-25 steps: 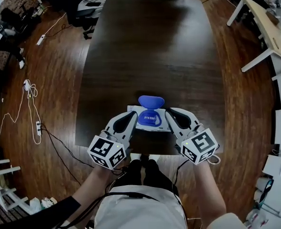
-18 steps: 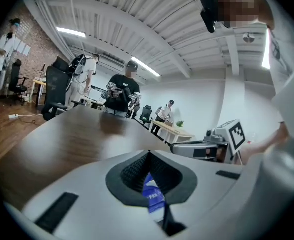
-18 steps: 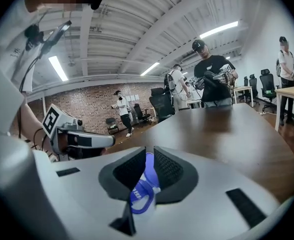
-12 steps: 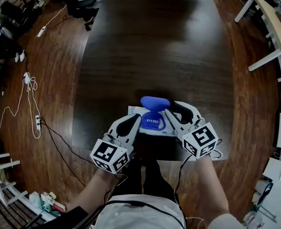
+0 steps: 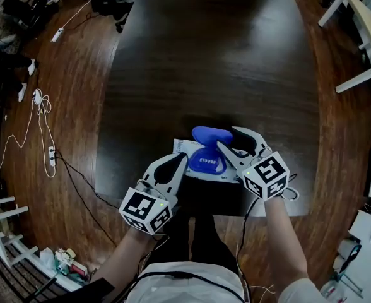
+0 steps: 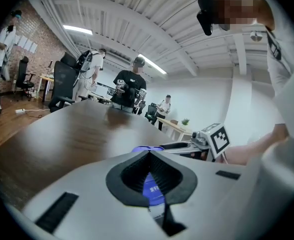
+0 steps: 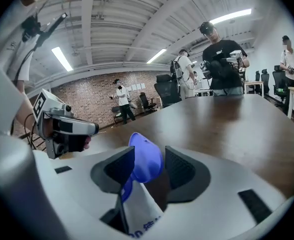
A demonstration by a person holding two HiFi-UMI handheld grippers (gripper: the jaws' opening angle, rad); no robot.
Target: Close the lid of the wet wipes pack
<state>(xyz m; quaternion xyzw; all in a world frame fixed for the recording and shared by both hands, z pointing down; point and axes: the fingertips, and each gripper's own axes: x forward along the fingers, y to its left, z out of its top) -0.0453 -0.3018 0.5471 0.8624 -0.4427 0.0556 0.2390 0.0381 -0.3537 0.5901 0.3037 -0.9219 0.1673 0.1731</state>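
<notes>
The wet wipes pack (image 5: 187, 151) is white and lies flat near the table's front edge. Its blue lid (image 5: 211, 134) stands open and upright at the far end of the blue opening ring (image 5: 207, 163). My right gripper (image 5: 228, 137) is at the pack's right side with its jaws opening. The lid (image 7: 146, 159) stands between the two pads, with a gap showing on the right. My left gripper (image 5: 183, 158) is shut with its tips at the pack's left edge. Blue print shows through the hollow between the left gripper's (image 6: 148, 152) pads.
The dark wooden table (image 5: 211, 55) stretches far ahead, its near edge just below the pack. Cables and a power strip (image 5: 50, 163) lie on the floor at the left, and white tables (image 5: 362, 36) stand at the right. Several people (image 7: 222, 64) stand beyond the far end.
My right gripper's jaws have spread from shut to wide and now stand on either side of the upright lid. Both grippers have sunk toward the pack. The pack has not moved.
</notes>
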